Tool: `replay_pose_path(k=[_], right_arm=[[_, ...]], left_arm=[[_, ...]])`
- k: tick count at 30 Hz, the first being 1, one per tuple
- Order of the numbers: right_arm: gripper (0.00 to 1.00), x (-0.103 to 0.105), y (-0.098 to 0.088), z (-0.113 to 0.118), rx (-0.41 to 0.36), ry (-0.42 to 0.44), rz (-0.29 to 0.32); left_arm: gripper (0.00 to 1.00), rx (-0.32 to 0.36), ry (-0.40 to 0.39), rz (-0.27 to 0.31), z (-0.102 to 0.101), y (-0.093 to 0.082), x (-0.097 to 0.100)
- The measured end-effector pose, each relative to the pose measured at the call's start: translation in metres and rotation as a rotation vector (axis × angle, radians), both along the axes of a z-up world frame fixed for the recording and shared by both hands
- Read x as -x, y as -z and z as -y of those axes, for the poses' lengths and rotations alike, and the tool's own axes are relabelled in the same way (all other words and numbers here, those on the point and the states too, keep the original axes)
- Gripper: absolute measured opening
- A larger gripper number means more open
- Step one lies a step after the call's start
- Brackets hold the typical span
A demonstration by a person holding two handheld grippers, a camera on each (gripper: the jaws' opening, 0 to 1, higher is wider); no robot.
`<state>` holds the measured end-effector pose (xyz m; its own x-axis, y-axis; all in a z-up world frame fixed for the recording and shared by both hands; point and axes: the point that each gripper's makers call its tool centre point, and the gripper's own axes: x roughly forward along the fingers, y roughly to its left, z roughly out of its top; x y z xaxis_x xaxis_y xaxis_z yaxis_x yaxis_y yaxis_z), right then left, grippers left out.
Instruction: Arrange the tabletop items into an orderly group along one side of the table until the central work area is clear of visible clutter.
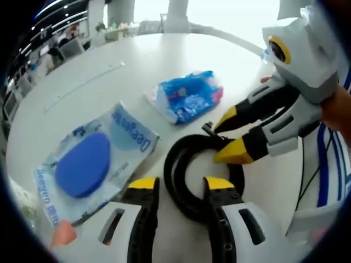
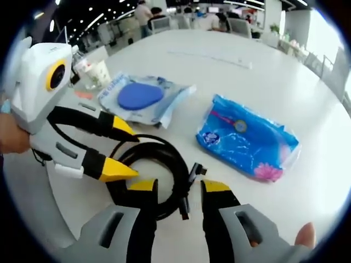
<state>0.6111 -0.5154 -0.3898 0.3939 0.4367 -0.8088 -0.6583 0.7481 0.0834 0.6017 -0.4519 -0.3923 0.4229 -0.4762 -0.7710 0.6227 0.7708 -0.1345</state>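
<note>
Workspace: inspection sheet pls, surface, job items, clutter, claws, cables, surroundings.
Surface: white round table, mostly bare.
Job's things: blue tissue pack; clear packet with blue oval pad; coiled black cable, all lying close together.
Clutter: small packet and cup-like item at the table edge, too blurred to identify.
Grippers: left claw open, jaws either side of the coil's rim; right claw open, tips at the coil near its plug end.
Cables: the one coil, plug sticking out; thin wire hanging by the right claw.
Surroundings: office chairs, people in the background.
</note>
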Motion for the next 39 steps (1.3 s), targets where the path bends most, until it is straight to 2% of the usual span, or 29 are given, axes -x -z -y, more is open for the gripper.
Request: replay_pose_path(k=[3,19,33,39], right_arm=[[0.41,-0.002,-0.003,-0.002,-0.007,-0.003,0.014],[0.59,0.003,-0.012,-0.008,-0.044,-0.013,0.055],[0.75,0.01,-0.022,-0.01,-0.073,0.002,0.099],[0.81,0.015,-0.028,-0.013,-0.085,0.012,0.123]], left_arm=[[0.38,0.013,0.001,0.0,0.001,-0.001,0.001],[0.53,0.059,0.025,-0.028,0.002,-0.007,0.013],[0.8,0.126,0.086,-0.022,0.005,-0.012,0.033],[0.87,0.138,0.097,-0.009,-0.002,-0.013,0.039]])
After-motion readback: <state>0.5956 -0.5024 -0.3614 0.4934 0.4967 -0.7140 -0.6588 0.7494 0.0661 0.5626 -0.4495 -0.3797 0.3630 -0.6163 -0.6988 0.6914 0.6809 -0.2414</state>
